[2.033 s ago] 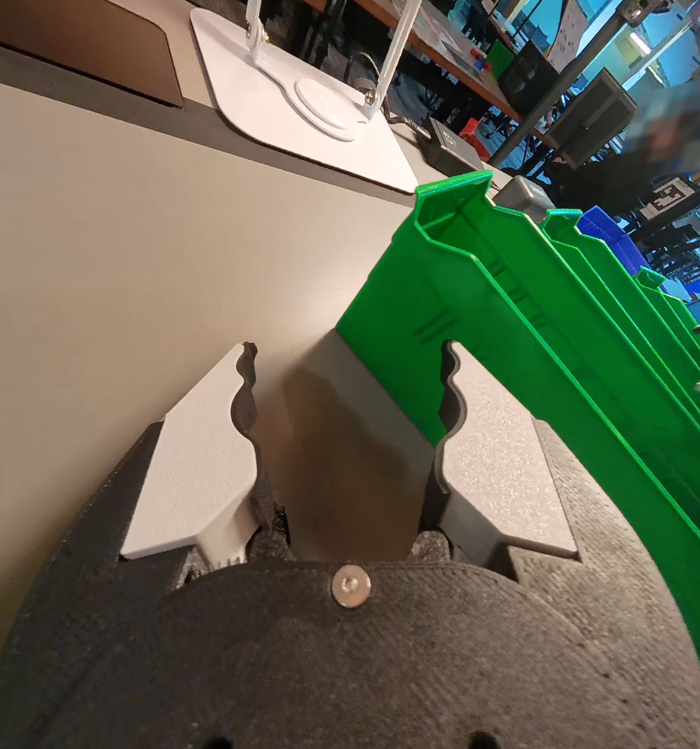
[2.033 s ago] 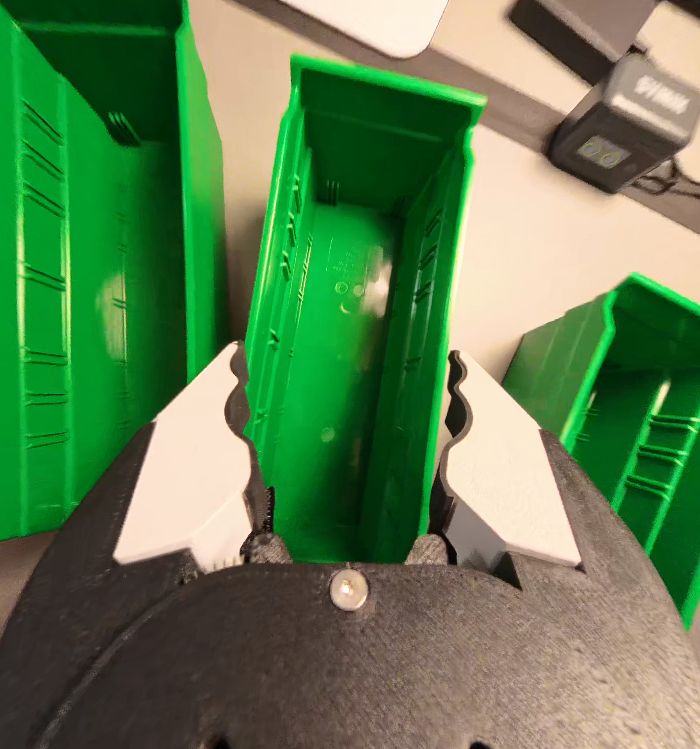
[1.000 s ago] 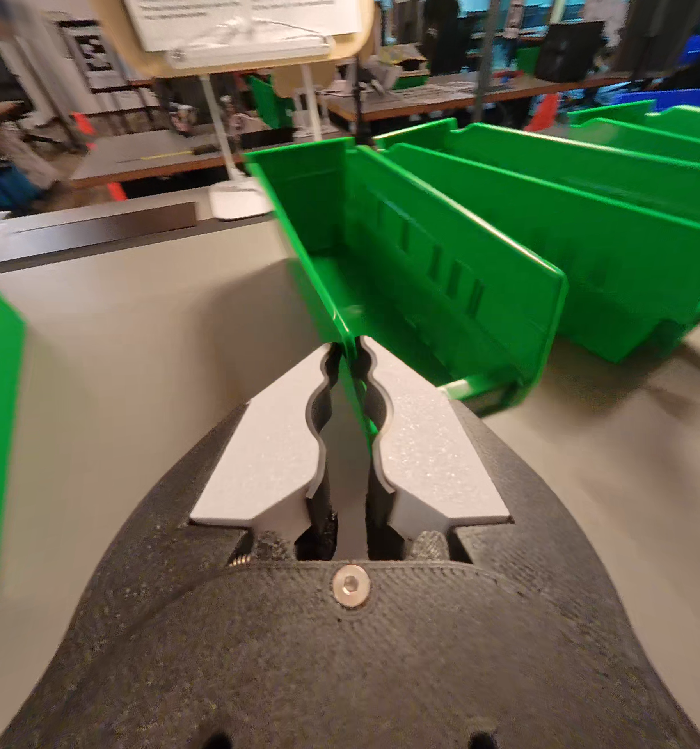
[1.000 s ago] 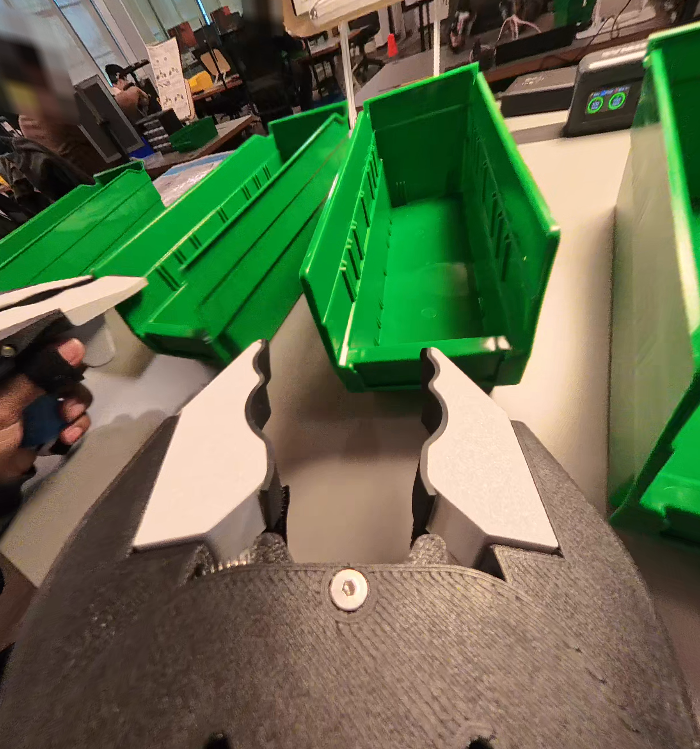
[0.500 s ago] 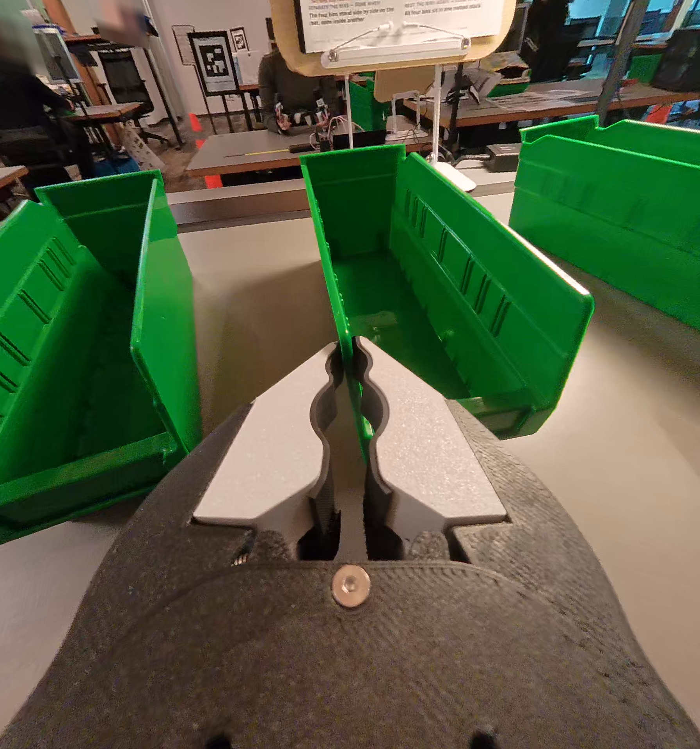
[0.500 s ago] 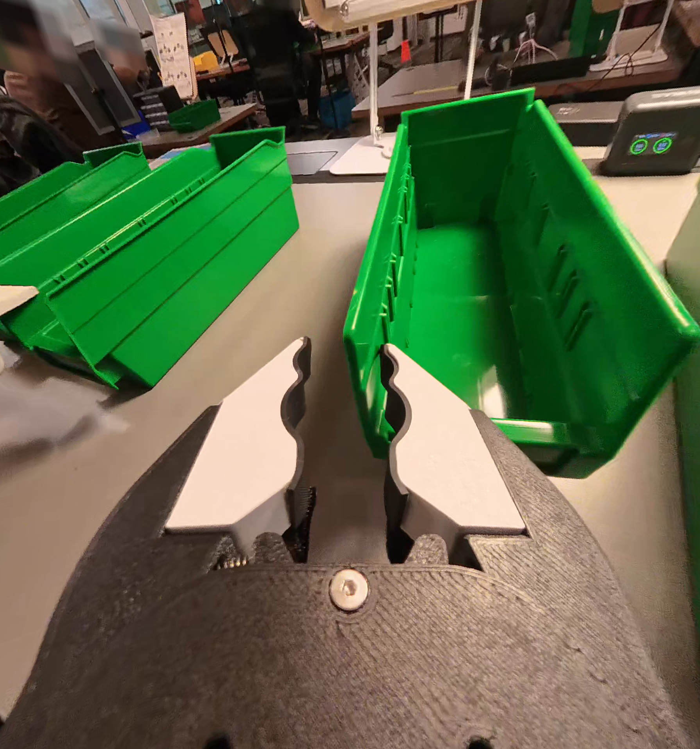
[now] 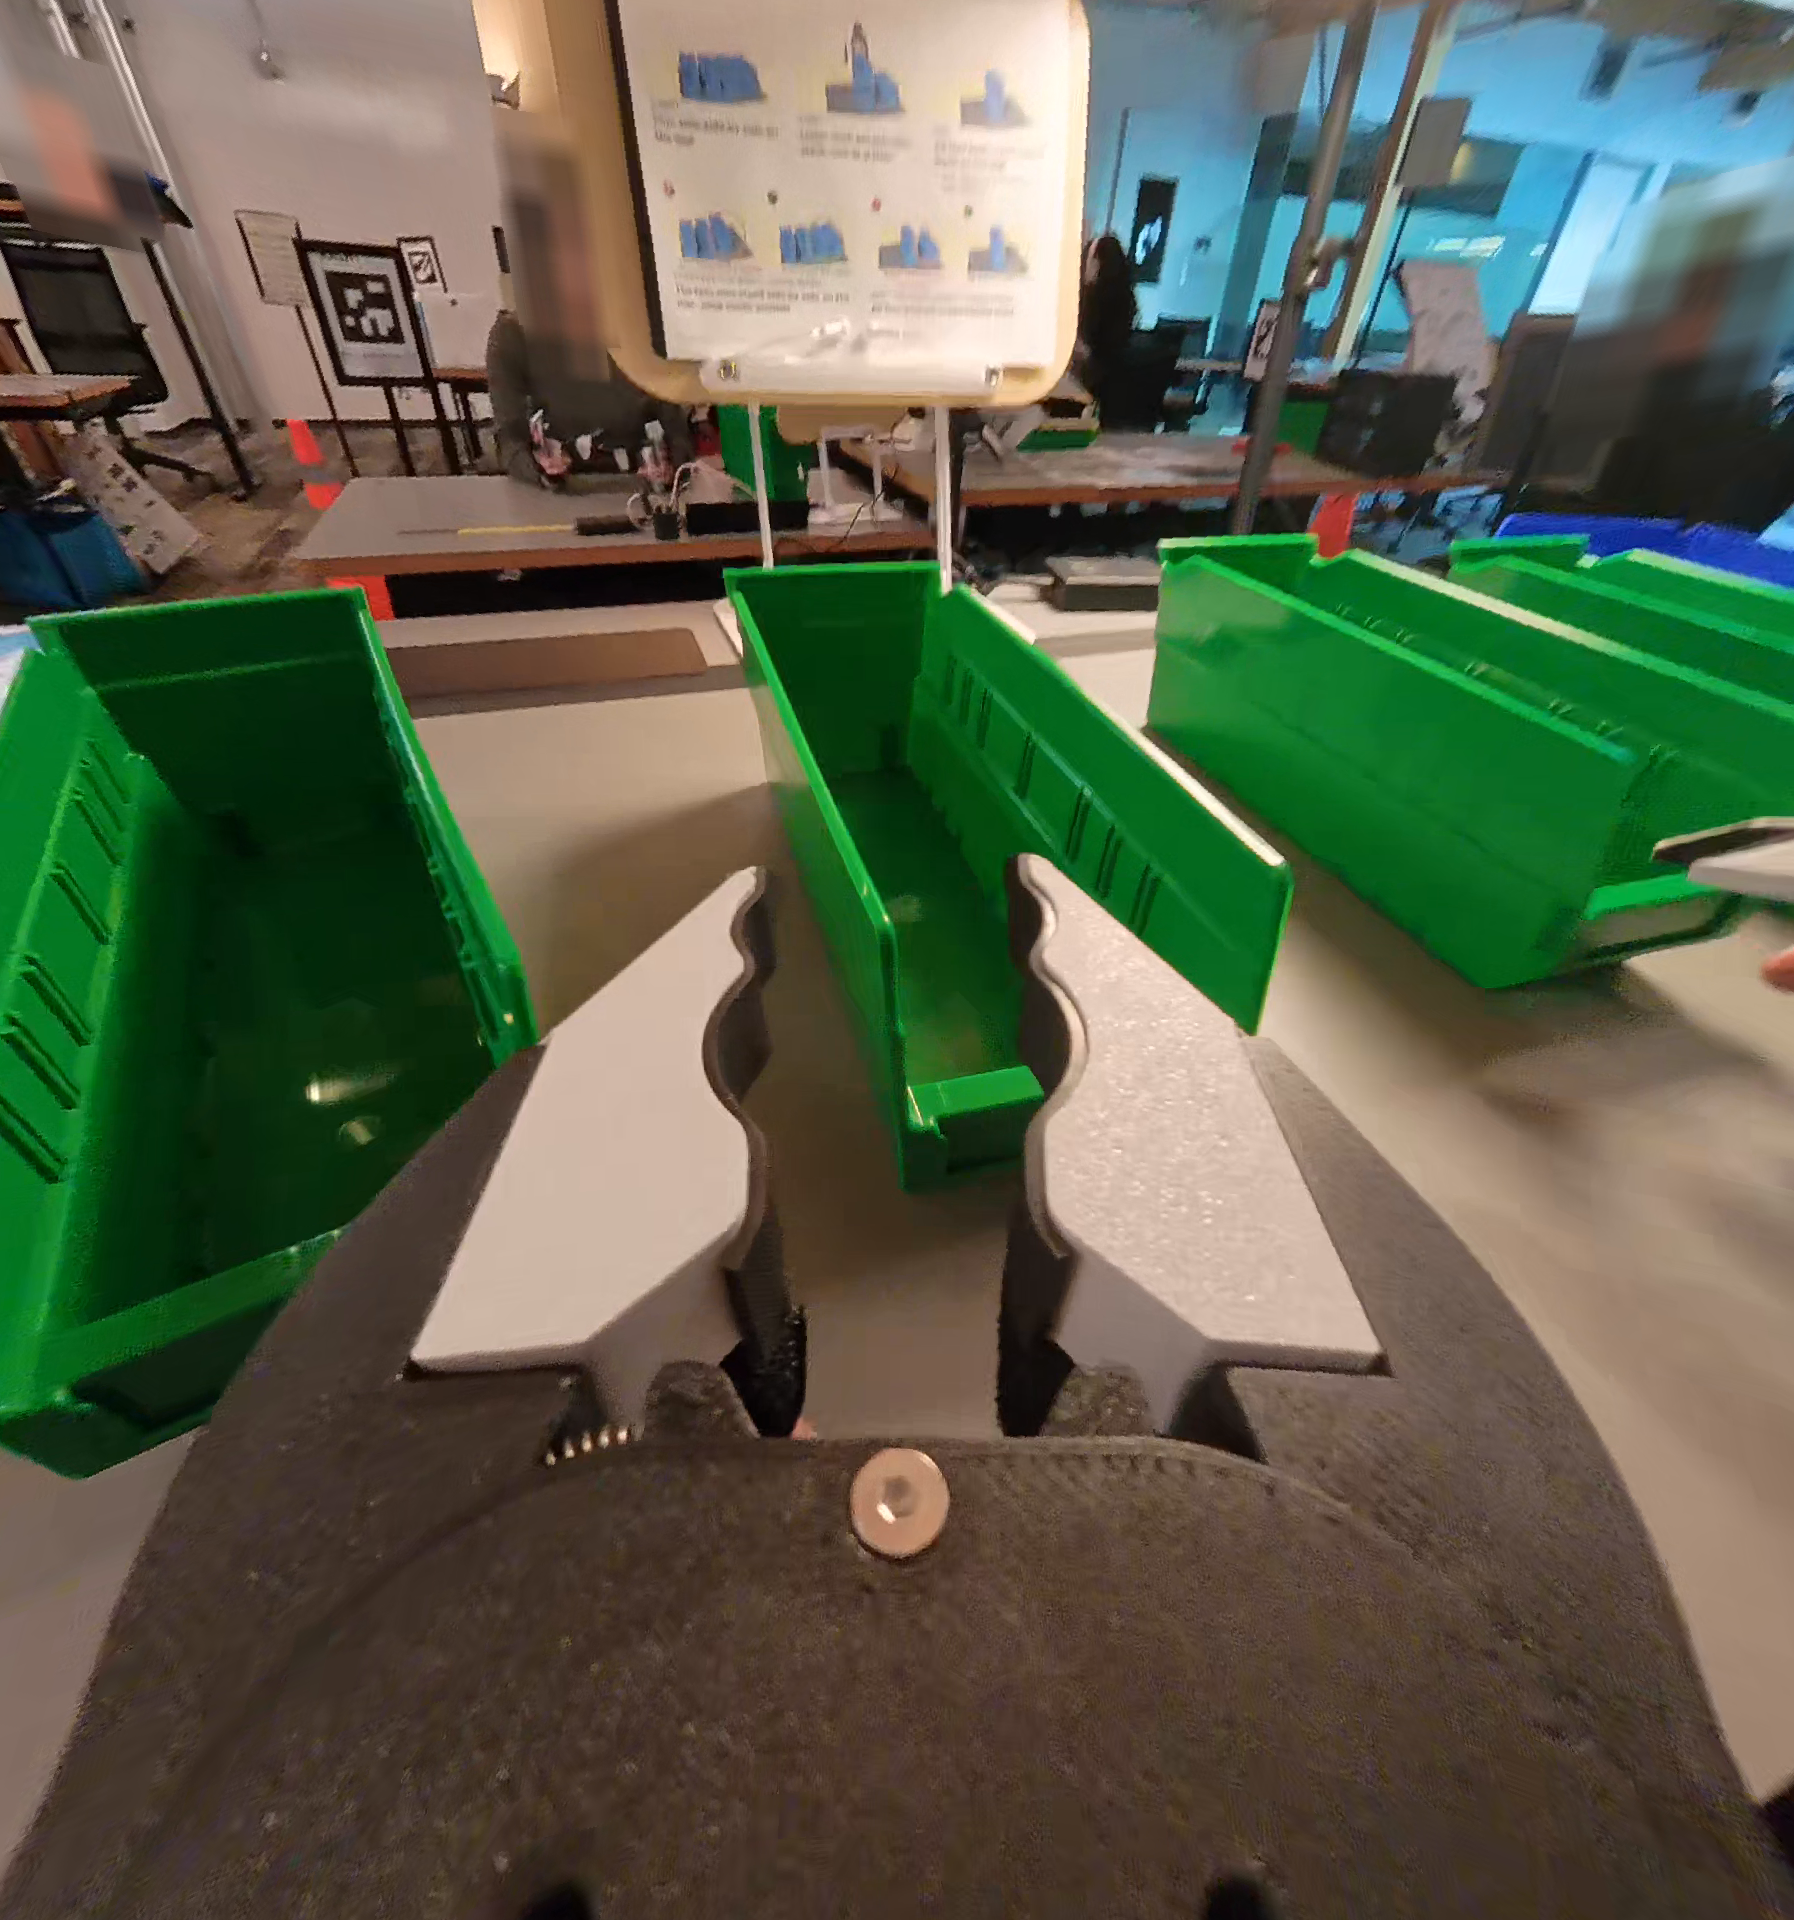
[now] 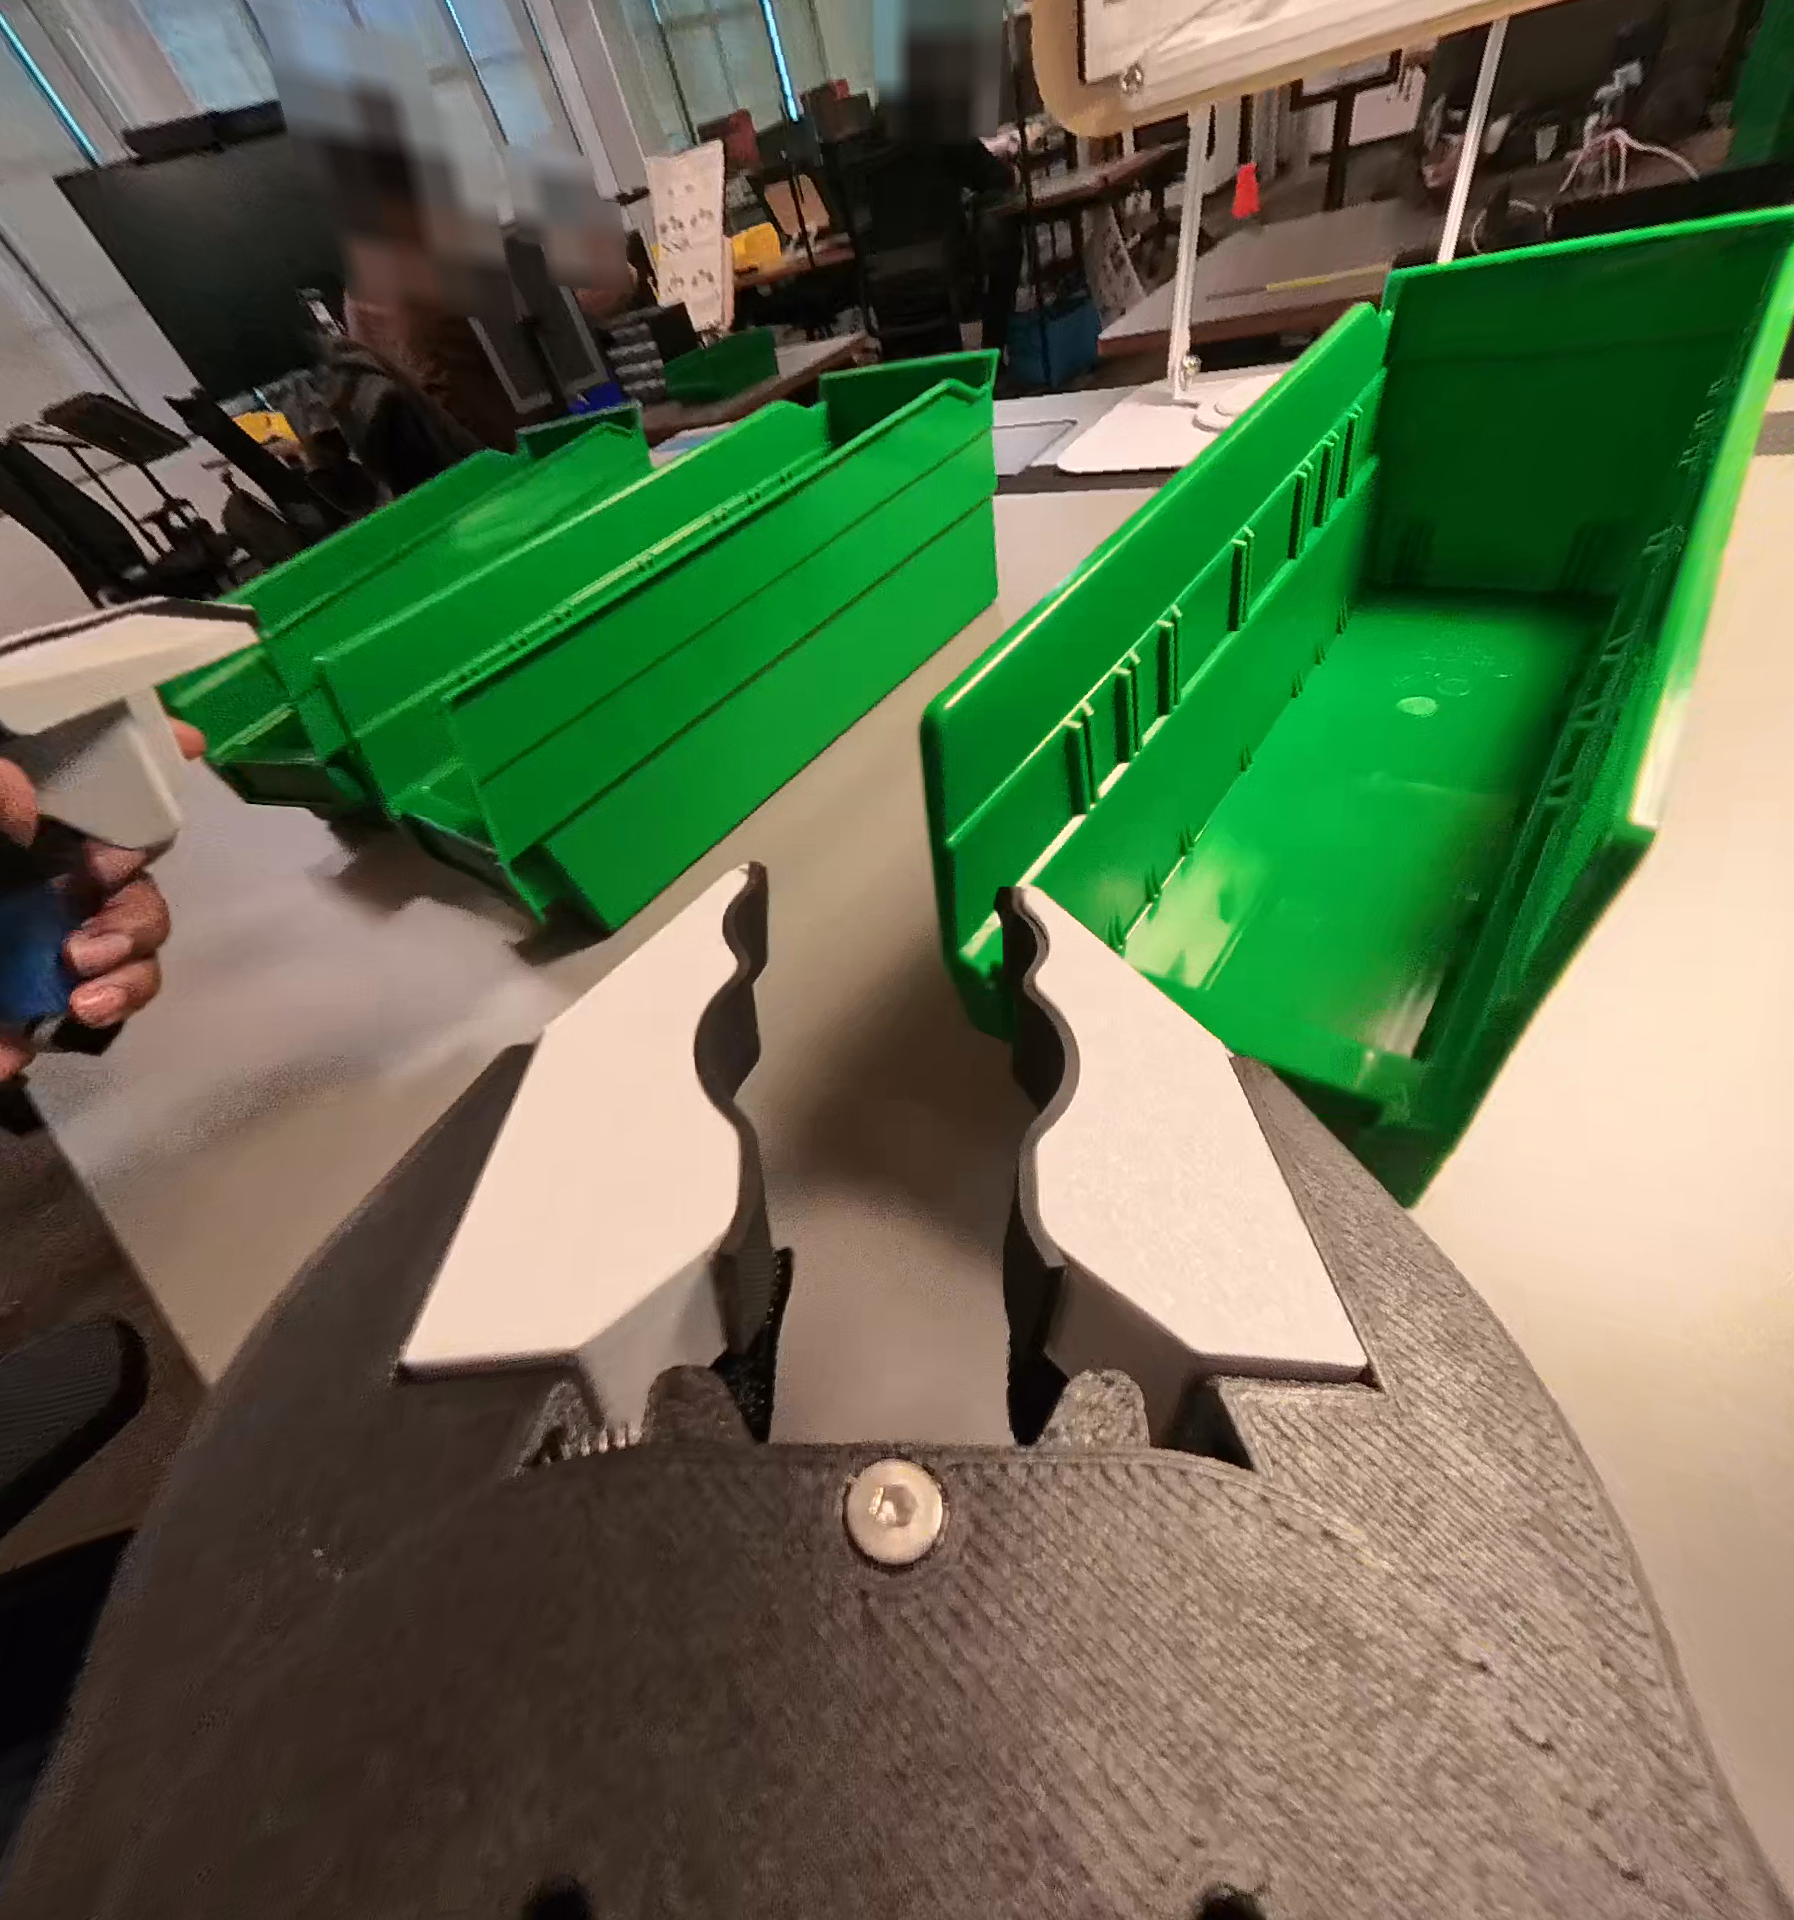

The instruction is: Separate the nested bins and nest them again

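In the left wrist view my left gripper point(image 7: 888, 873) is open. The left wall of a single green bin point(image 7: 986, 831) stands between the pads with a gap on each side; the bin rests on the grey table point(image 7: 1495, 1195). A second single green bin point(image 7: 197, 987) sits to its left. A stack of nested green bins point(image 7: 1444, 779) lies to the right, with my right gripper point(image 7: 1766, 862) at its near end. In the right wrist view my right gripper point(image 8: 882, 883) is open and holds nothing. Another single green bin point(image 8: 1392, 779) lies to its right, the nested stack point(image 8: 664, 644) to its left.
A picture board on a white stand point(image 7: 851, 187) rises behind the bins; its white base point(image 8: 1163, 426) sits at the table's far edge. A hand holds the left gripper point(image 8: 72, 707) at the left. Other tables and people fill the background.
My left gripper was shut on the middle bin's left wall and has opened, letting it go. My right gripper has widened slightly and swung left, away from its bin's wall.
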